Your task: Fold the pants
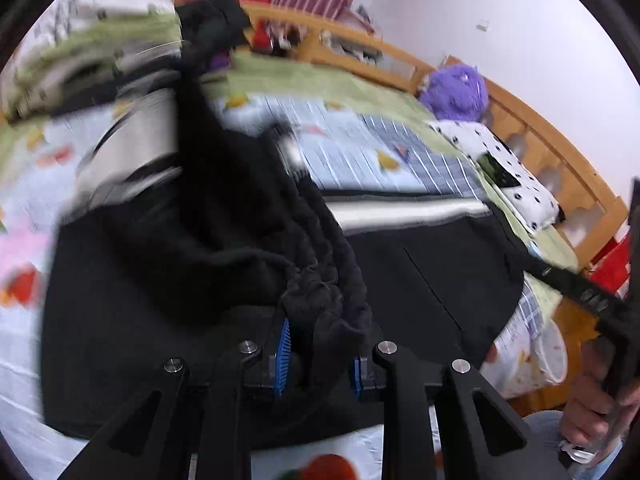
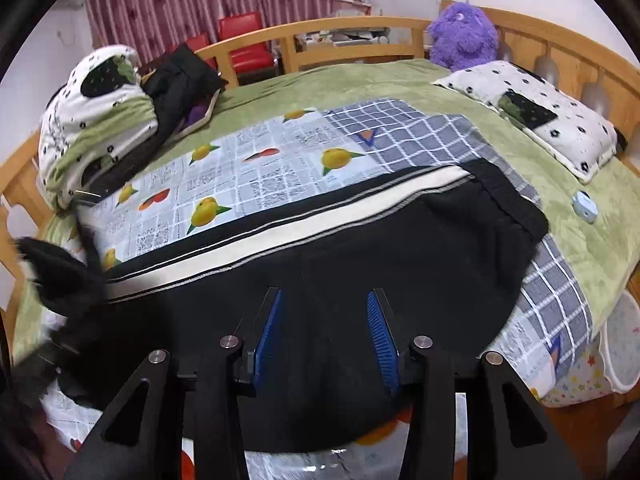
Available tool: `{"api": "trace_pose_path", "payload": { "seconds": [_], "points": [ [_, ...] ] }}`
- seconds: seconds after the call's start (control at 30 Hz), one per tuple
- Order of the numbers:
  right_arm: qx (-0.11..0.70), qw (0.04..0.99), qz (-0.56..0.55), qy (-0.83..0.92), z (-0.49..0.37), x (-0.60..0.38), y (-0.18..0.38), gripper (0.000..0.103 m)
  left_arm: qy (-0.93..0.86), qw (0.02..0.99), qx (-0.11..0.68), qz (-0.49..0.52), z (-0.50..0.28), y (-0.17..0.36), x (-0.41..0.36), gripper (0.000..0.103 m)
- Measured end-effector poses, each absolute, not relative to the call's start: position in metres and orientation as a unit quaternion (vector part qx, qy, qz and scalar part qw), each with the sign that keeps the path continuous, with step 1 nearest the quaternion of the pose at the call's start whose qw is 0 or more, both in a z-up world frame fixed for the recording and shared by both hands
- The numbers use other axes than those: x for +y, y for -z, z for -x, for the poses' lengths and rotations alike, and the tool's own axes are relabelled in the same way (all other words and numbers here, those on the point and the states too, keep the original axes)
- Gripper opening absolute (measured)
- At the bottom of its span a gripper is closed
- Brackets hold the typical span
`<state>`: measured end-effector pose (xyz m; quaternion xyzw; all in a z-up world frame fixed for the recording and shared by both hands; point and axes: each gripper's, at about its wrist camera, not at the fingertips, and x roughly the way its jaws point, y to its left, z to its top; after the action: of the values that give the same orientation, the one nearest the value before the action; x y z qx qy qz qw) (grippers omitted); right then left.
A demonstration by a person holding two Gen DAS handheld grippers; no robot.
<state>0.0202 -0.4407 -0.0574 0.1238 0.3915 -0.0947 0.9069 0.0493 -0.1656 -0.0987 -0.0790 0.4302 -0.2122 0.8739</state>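
Observation:
Black pants [image 2: 400, 248] with a white side stripe [image 2: 320, 216] lie spread across the bed. My left gripper [image 1: 320, 344] is shut on a bunched end of the pants [image 1: 320, 304] and holds it lifted above the flat part; the picture is smeared by motion. In the right wrist view that lifted black cloth [image 2: 60, 280] shows blurred at the left edge. My right gripper [image 2: 324, 332] hovers open over the pants with nothing between its blue pads [image 2: 382, 336]. A hand [image 1: 592, 412] holds the right gripper [image 1: 580, 292] at the far right of the left wrist view.
The bed has a fruit-print sheet [image 2: 248, 168], a green blanket [image 2: 560, 208] and a wooden rail [image 2: 360, 26]. A spotted pillow [image 2: 540, 116], a purple plush toy [image 2: 464, 36], a heap of bedding and dark clothes [image 2: 120, 108], a small blue object [image 2: 585, 206] and a white basket [image 2: 624, 344] lie around.

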Motion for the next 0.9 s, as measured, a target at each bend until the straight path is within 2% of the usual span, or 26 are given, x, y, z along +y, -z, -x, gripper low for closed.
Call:
{"api": "trace_pose_path", "payload": {
  "seconds": [0.07, 0.17, 0.23, 0.27, 0.3, 0.47, 0.53, 0.6, 0.67, 0.8, 0.87, 0.9],
  "points": [
    [0.392, 0.907, -0.123, 0.097, -0.013, -0.446, 0.057, 0.044, 0.213, 0.858, 0.461, 0.079, -0.048, 0.115, -0.170, 0.024],
    [0.395, 0.909, -0.107, 0.086, -0.004, -0.447, 0.059, 0.044, 0.212, 0.842, 0.489, 0.078, -0.041, 0.117, -0.162, 0.033],
    [0.399, 0.909, -0.092, 0.078, -0.001, -0.444, 0.064, 0.044, 0.209, 0.853, 0.474, 0.068, -0.032, 0.100, -0.148, 0.048],
    [0.404, 0.908, -0.079, 0.074, -0.002, -0.441, 0.067, 0.045, 0.207, 0.861, 0.460, 0.062, -0.030, 0.090, -0.140, 0.059],
    [0.413, 0.906, -0.064, 0.068, -0.004, -0.434, 0.071, 0.045, 0.199, 0.875, 0.439, 0.056, -0.026, 0.078, -0.128, 0.064],
    [0.458, 0.886, -0.075, -0.024, -0.027, -0.393, 0.079, 0.045, 0.132, 0.901, 0.411, 0.034, -0.032, 0.031, -0.070, 0.065],
    [0.468, 0.875, -0.105, -0.068, -0.045, -0.374, 0.080, 0.051, 0.109, 0.911, 0.397, 0.030, -0.037, 0.013, -0.042, 0.065],
    [0.472, 0.868, -0.124, -0.092, -0.062, -0.358, 0.086, 0.066, 0.083, 0.922, 0.379, 0.022, -0.037, 0.002, -0.018, 0.066],
    [0.491, 0.857, -0.126, -0.095, -0.084, -0.340, 0.106, 0.070, 0.063, 0.930, 0.361, 0.024, -0.033, -0.001, 0.004, 0.066],
    [0.546, 0.825, -0.120, -0.087, -0.105, -0.319, 0.160, 0.069, 0.051, 0.933, 0.349, 0.077, -0.031, 0.023, 0.041, 0.069],
    [0.528, 0.842, -0.078, -0.078, -0.100, -0.305, 0.168, 0.067, 0.044, 0.916, 0.384, 0.108, -0.037, 0.041, 0.049, 0.069],
    [0.523, 0.845, -0.058, -0.092, -0.098, -0.297, 0.167, 0.047, 0.052, 0.908, 0.398, 0.118, -0.042, 0.047, 0.051, 0.069]
  ]
}}
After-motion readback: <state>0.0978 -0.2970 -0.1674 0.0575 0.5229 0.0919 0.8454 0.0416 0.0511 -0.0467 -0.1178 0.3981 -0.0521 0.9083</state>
